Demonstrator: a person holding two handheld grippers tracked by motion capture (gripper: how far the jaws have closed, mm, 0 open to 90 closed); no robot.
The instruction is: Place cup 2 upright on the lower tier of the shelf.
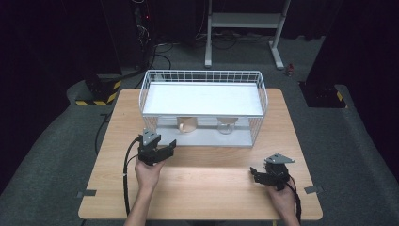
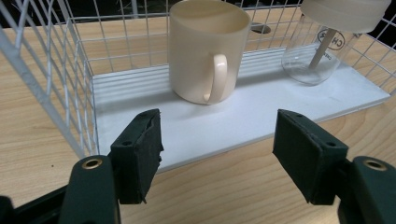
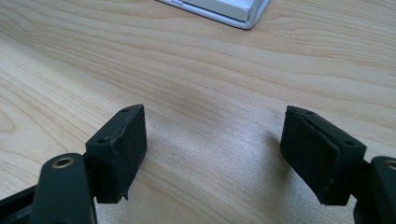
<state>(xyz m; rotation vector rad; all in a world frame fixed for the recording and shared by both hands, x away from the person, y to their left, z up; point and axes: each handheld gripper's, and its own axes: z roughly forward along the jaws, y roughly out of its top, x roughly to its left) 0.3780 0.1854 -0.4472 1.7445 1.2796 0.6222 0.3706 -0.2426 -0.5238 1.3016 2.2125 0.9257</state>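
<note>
The cream mug [image 2: 207, 49] stands upright straight ahead of the left gripper [image 2: 217, 156], handle facing its empty, half-open jaws, while the right gripper [image 3: 215, 156], also open and empty, hovers well apart over the worktop [image 3: 196, 70]

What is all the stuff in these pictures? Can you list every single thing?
mug: one, cream, upright on the lower shelf of the basket, handle facing the left gripper.
glass jar: one, clear with a pale lid and a stick inside, beside the mug on the same shelf.
wire basket: one, white, at the far middle of the table, with a white shelf on top.
table: one, light wood.
metal stand: one, pale grey, on the floor behind the table.
striped base: one, black and yellow, on the floor at far left.
left gripper: one, black, open, in front of the mug.
right gripper: one, black, open, over bare table.
hands: two, each holding a gripper.
</note>
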